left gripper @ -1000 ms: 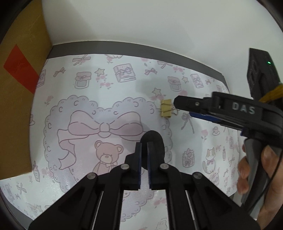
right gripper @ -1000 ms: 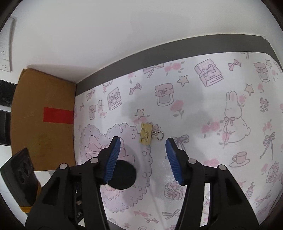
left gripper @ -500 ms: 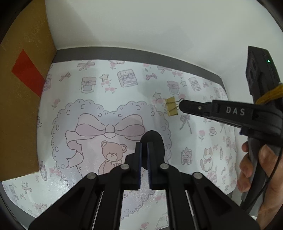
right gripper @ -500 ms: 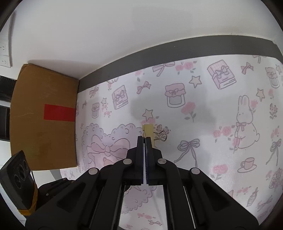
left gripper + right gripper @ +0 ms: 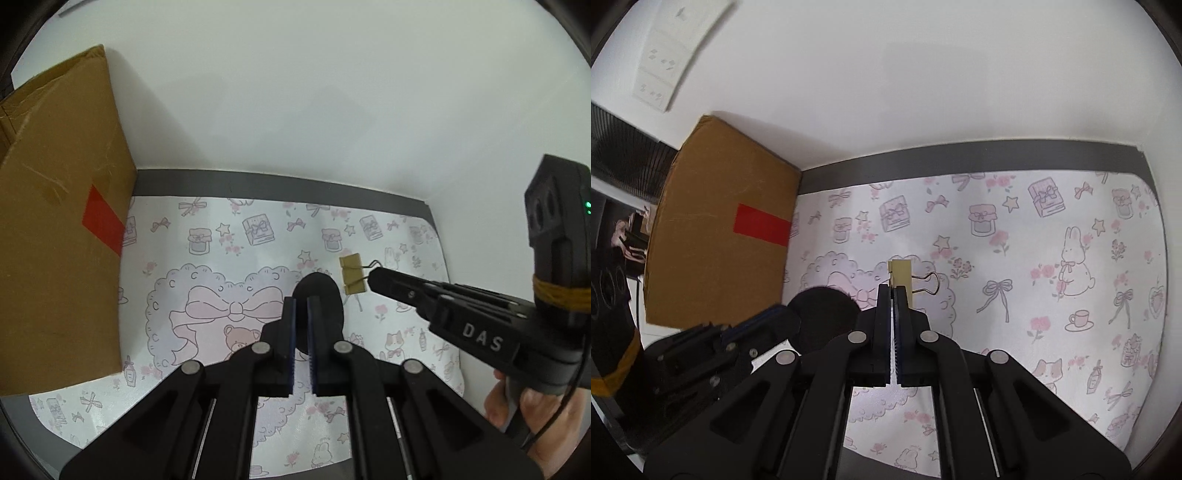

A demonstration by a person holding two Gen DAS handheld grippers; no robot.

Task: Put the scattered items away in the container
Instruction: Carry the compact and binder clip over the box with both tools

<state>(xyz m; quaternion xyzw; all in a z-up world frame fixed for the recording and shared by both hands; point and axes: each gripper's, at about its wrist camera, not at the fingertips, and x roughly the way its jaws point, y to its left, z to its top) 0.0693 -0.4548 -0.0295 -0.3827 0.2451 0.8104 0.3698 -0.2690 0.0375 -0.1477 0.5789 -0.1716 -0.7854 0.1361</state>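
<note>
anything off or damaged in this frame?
Nothing damaged or spilled. The right gripper is shut on a gold binder clip by one wire handle, so the clip hangs off-centre at its tip. The left gripper is shut on a black round item.

My left wrist camera sits behind its own gripper [image 5: 302, 306] and looks steeply down along the fingers at the mat [image 5: 221, 280], close above it, with the wall beyond. The box [image 5: 59, 221] fills its left edge, and the right gripper [image 5: 373, 277] enters from the right.

My right wrist camera looks the same way from further right, along its gripper [image 5: 894, 295], equally near. Its left edge catches the left gripper [image 5: 775, 317].

Both views share the mat [image 5: 1015, 258], the box [image 5: 720, 232], the clip [image 5: 352, 274] (also here [image 5: 902, 275]) and the grey table [image 5: 960, 158] strip under the wall.
</note>
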